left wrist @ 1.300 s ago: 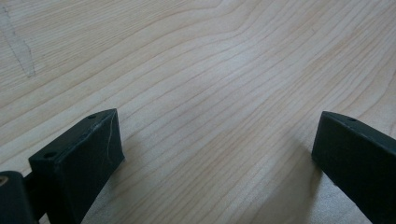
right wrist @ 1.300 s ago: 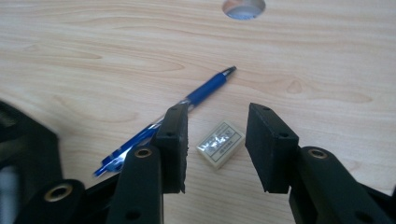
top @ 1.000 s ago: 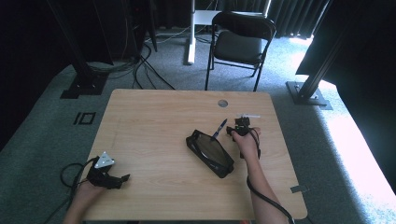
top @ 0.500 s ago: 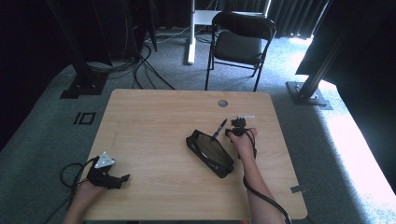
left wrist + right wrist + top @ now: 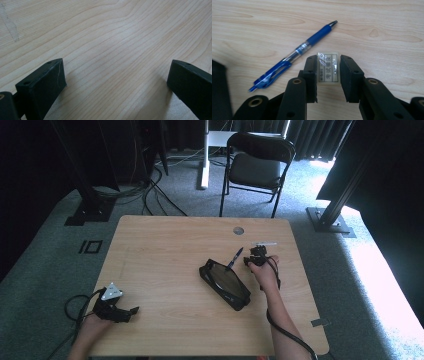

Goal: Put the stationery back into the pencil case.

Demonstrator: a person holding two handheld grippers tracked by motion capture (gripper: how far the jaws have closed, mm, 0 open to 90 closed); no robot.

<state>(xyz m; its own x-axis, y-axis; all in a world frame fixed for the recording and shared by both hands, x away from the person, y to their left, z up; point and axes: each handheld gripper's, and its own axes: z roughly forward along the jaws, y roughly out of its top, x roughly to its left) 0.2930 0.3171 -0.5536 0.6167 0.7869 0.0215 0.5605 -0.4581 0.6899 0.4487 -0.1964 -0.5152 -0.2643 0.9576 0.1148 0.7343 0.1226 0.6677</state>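
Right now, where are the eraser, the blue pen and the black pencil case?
eraser point(image 5: 328, 68), right gripper view, on its printed wrapper between the jaws.
blue pen point(image 5: 317, 37), right gripper view, on its blue grip section.
black pencil case point(image 5: 226, 282), high view, on its top panel.

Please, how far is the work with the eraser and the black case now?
Done: the black zip pencil case lies open on the wooden table. In hand: the right gripper has just been closing on the small wrapped white eraser. Left: the eraser and the blue pen are outside the case; the left gripper rests open.
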